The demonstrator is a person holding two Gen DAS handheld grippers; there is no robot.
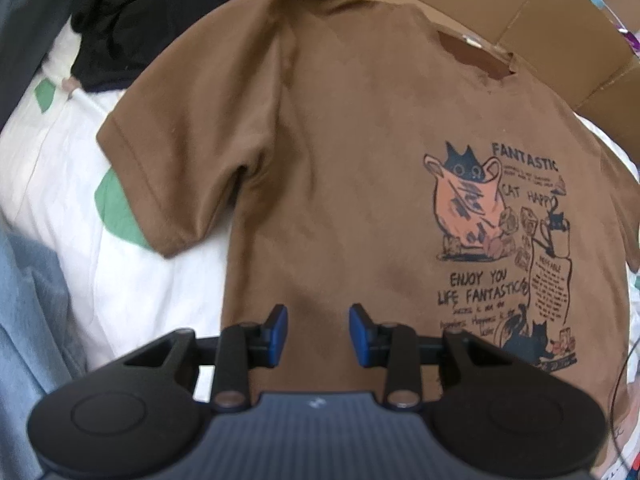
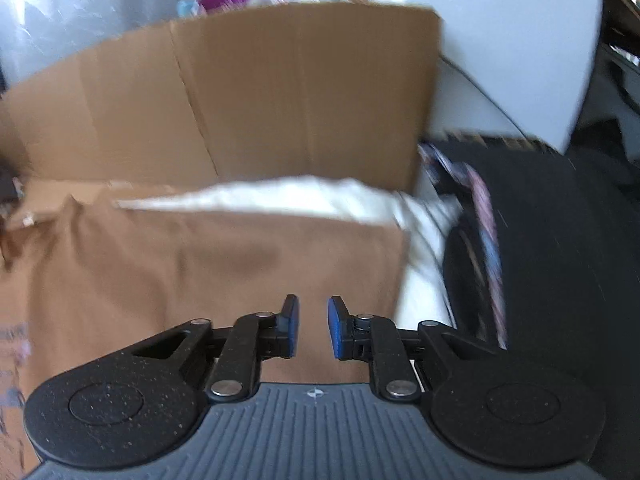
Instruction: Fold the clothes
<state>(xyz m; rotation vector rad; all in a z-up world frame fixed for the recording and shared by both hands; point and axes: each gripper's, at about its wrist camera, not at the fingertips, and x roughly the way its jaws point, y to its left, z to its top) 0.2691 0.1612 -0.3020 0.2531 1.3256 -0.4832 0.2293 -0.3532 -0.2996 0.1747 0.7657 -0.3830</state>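
Left wrist view: brown short-sleeved cotton T-shirt with a cat print (image 1: pixel 340 152) lies spread flat, front up, on a white bedsheet with green patches (image 1: pixel 80 168). Collar points away from the camera toward a flattened brown cardboard box (image 1: pixel 560 32), hem runs under the left gripper (image 1: pixel 318 332). So the shirt's long axis runs straight ahead of this claw, collar far, hem near. One sleeve sticks out to the left side of the view, print sits to the right. Black garment (image 1: pixel 132 20) is bunched at the far left, past the sleeve.

Left gripper: jaws part open, nothing between the blue pads (image 1: pixel 280 330), hanging over the plain fabric near the hem, left of the print. Can't tell if the tips touch the cloth.

Right wrist view is blurred. Right gripper (image 2: pixel 313 326) also part open, narrower gap, nothing clamped. It sits over plain brown fabric close to a straight edge of the shirt, with white sheet showing just beyond that edge on the right and ahead.

Judgement: shirt is laid out and unfolded, no fold made yet. Each claw is nearer its own side, left on the sleeve side, so a lengthwise fold would likely start by pinching the near edge or the sleeve
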